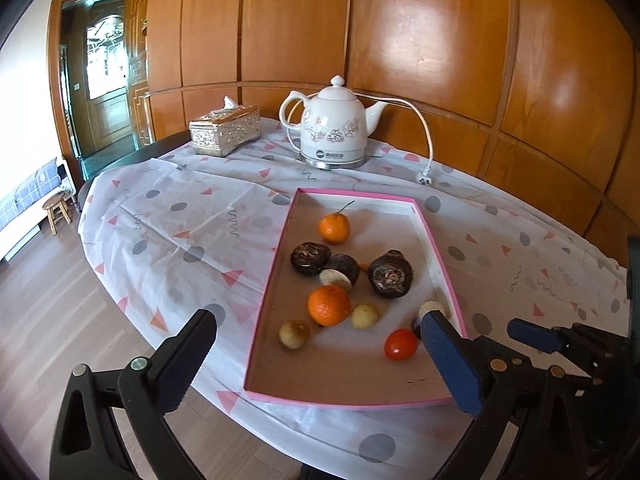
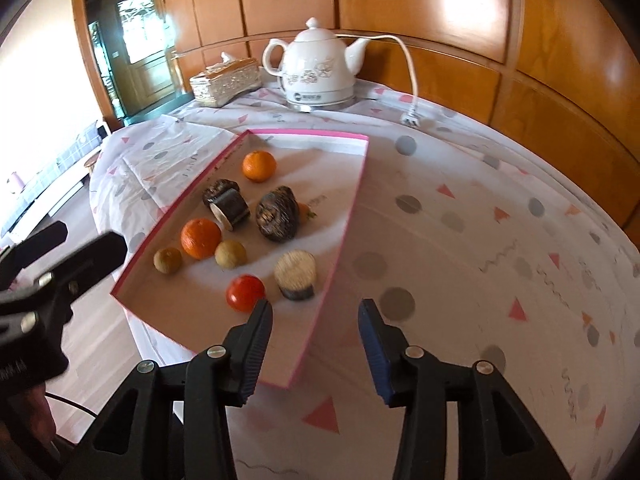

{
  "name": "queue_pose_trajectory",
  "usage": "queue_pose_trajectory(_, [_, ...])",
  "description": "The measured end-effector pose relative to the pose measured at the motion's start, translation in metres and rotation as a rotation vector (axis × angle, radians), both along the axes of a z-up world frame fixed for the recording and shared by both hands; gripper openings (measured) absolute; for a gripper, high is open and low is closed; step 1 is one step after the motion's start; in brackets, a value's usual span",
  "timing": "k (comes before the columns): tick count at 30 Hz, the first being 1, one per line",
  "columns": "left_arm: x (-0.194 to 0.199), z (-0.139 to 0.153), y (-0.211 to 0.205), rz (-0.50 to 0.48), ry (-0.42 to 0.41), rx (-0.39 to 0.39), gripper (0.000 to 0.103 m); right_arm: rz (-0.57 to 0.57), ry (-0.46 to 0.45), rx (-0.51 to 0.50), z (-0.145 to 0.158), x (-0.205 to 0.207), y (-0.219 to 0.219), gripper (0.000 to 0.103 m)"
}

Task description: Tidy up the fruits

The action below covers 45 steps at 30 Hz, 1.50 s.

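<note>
— Where's the fruit?
— All in the pink tray (image 1: 440, 256): tomato (image 1: 401, 344) by its near edge, one orange (image 1: 329, 305) mid-tray, another orange (image 1: 334, 228) toward the far edge.
— The grippers?
— Left gripper (image 1: 316, 364) spread wide; right gripper (image 2: 316, 350) parted over the near corner, both empty

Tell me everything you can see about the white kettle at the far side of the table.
The white ceramic-looking kettle is shaped like a teapot, with a knobbed lid that is on, a looped handle on the left and a spout pointing right. Faint flower patterns decorate its belly, and a dark round logo sits low on the front. It stands upright on a shiny metal base on the patterned tablecloth, right of the ornate tissue box. Its white cord lies unplugged on the cloth. No gripper touches it.
</note>
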<state>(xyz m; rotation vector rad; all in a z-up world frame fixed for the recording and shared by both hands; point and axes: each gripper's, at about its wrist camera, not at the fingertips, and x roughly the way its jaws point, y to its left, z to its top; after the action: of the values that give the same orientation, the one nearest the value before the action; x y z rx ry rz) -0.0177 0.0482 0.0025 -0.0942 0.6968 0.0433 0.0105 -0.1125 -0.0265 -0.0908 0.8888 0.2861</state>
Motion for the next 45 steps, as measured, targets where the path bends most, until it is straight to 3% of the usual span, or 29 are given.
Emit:
queue_pose_trajectory(9, [-0.003,0.002,-0.017,-0.004,-0.015,0.065,0.103,-0.074,0.012,0.023,-0.005,-0.004,-0.022,0.045])
queue_pose_trajectory(45, [-0.004,0.002,-0.004,0.033,-0.022,0.039,0.103,-0.016,-0.035,-0.001,0.006,-0.012,0.002,0.045])
